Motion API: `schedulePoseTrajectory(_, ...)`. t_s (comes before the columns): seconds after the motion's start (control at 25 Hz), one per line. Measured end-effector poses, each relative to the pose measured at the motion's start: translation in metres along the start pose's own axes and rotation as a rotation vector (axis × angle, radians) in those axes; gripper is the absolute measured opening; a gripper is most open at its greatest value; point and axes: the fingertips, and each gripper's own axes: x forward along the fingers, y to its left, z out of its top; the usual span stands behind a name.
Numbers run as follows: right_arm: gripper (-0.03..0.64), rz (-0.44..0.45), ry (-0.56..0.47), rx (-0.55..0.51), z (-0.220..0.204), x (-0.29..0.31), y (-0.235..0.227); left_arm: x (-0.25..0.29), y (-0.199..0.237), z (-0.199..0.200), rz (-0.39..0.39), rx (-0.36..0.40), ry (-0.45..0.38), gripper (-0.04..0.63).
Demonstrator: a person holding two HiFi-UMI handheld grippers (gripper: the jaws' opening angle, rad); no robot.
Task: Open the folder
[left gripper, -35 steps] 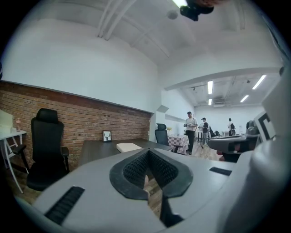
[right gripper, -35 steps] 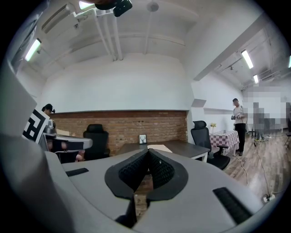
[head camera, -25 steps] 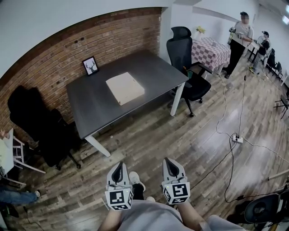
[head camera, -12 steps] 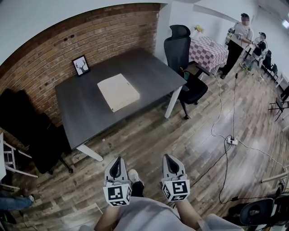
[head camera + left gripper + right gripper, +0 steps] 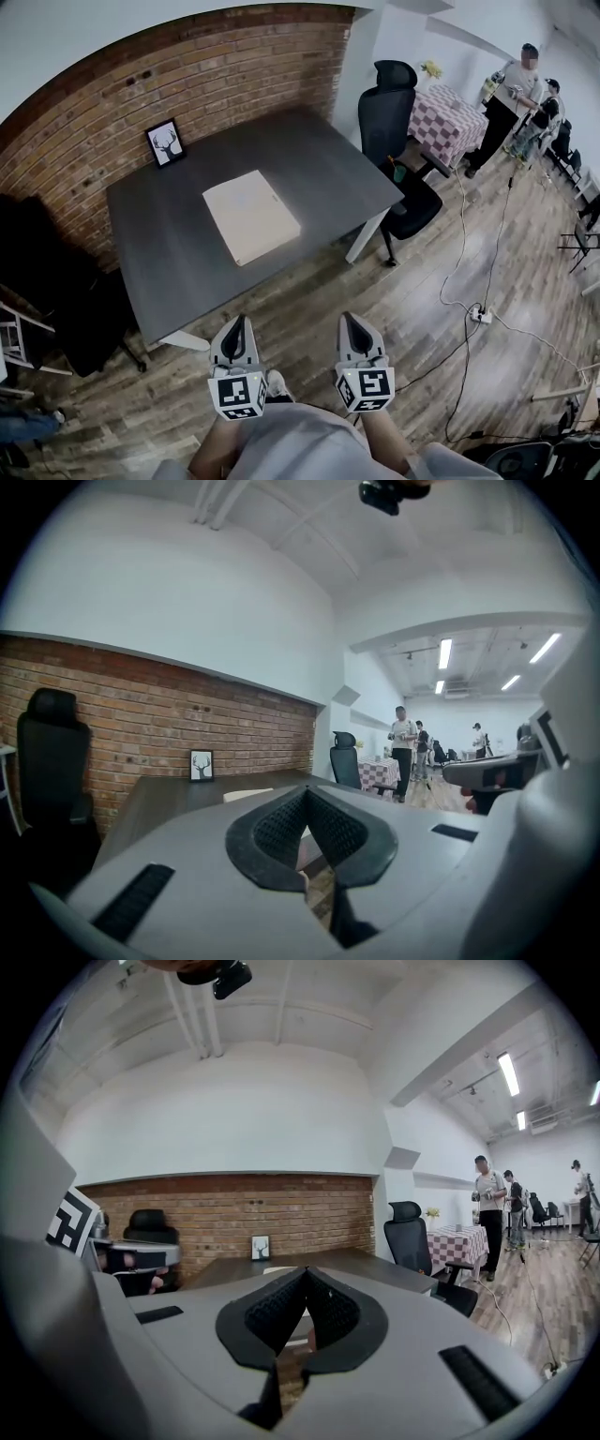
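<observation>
A beige folder (image 5: 251, 216) lies closed and flat near the middle of the dark grey table (image 5: 169, 253). It shows as a pale sliver (image 5: 246, 795) in the left gripper view. My left gripper (image 5: 234, 326) and right gripper (image 5: 354, 323) hang side by side over the wooden floor, short of the table's near edge and pointing toward it. Both have their jaws shut with nothing between them. In the right gripper view the table (image 5: 328, 1262) lies straight ahead past the jaws.
A framed deer picture (image 5: 164, 142) leans on the brick wall at the table's back. A black office chair (image 5: 403, 141) stands at the table's right, dark chairs (image 5: 56, 300) at its left. Cables and a power strip (image 5: 483, 316) lie on the floor at right. People stand far right by a checkered table (image 5: 455, 117).
Both grippers and the head camera have advanced toward the table. The table and folder now look larger and closer, with the table's near edge just ahead of the fingertips. Jaws stayed shut.
</observation>
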Motion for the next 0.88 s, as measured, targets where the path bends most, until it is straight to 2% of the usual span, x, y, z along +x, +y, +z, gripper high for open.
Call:
schedulePoseTrajectory(0.32,-0.002,0.013,0.030,0.006,0.003,0.071,-0.010,0.050,0.036,0.000,0.050,-0.015,0.018,0.002)
schedulePoseTrajectory(0.56,-0.002,0.079,0.037,0.008,0.004,0.124,-0.008,0.081,0.051,0.001,0.097,-0.008,0.026,0.002)
schedulePoseTrajectory(0.88,-0.002,0.236,0.008,0.017,0.021,0.228,-0.026,0.143,0.071,0.019,0.259,0.026,-0.002,0.002)
